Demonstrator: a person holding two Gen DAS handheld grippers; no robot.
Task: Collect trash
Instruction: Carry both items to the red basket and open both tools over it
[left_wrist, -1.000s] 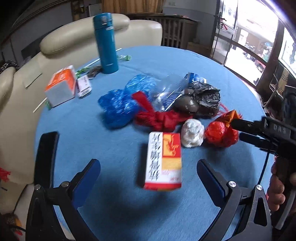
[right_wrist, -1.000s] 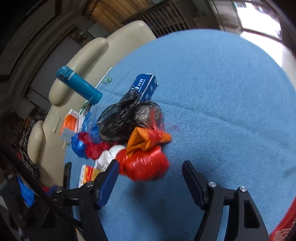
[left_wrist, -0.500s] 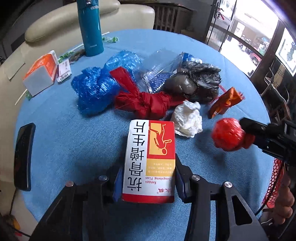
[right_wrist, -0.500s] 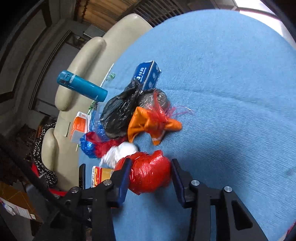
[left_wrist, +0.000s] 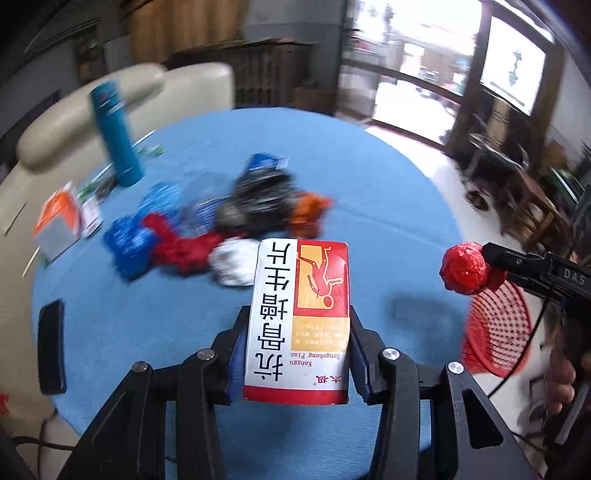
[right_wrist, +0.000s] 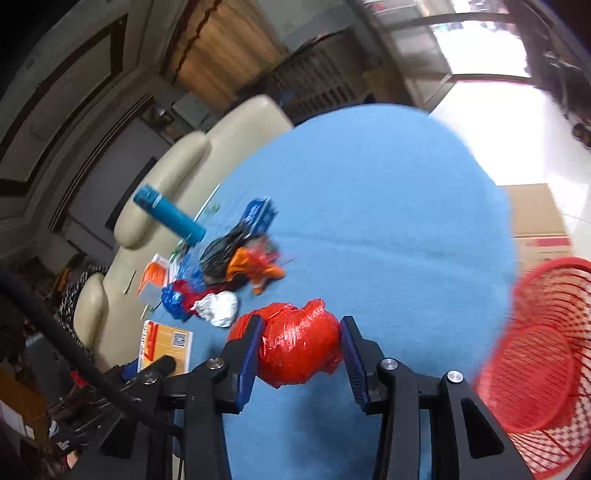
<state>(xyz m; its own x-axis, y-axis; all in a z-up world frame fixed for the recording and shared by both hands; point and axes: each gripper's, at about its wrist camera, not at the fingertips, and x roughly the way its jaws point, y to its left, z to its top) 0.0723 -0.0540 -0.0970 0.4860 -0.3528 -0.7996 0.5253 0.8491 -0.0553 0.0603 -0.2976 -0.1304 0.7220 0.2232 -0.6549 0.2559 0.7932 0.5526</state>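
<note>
My left gripper (left_wrist: 297, 328) is shut on a red and white medicine box (left_wrist: 299, 317) and holds it above the blue table (left_wrist: 369, 192). My right gripper (right_wrist: 298, 349) is shut on a red plastic bag ball (right_wrist: 299, 347), lifted off the table; the ball also shows in the left wrist view (left_wrist: 466, 267). A red mesh basket (right_wrist: 546, 350) stands past the table's right edge, also seen in the left wrist view (left_wrist: 496, 328). A pile of crumpled bags lies mid-table: blue (left_wrist: 127, 240), red (left_wrist: 181, 247), white (left_wrist: 232, 264), black (left_wrist: 258, 199), orange (left_wrist: 308, 214).
A teal flask (left_wrist: 114, 134) stands at the table's far left. An orange and white carton (left_wrist: 57, 223) and a black phone (left_wrist: 51, 345) lie on the left side. Cream chairs (left_wrist: 74, 110) ring the far edge. A cardboard box (right_wrist: 539, 229) sits on the floor.
Both grippers have lifted their loads off the table. The right gripper has carried the red ball to the right, bringing the red basket into view.
</note>
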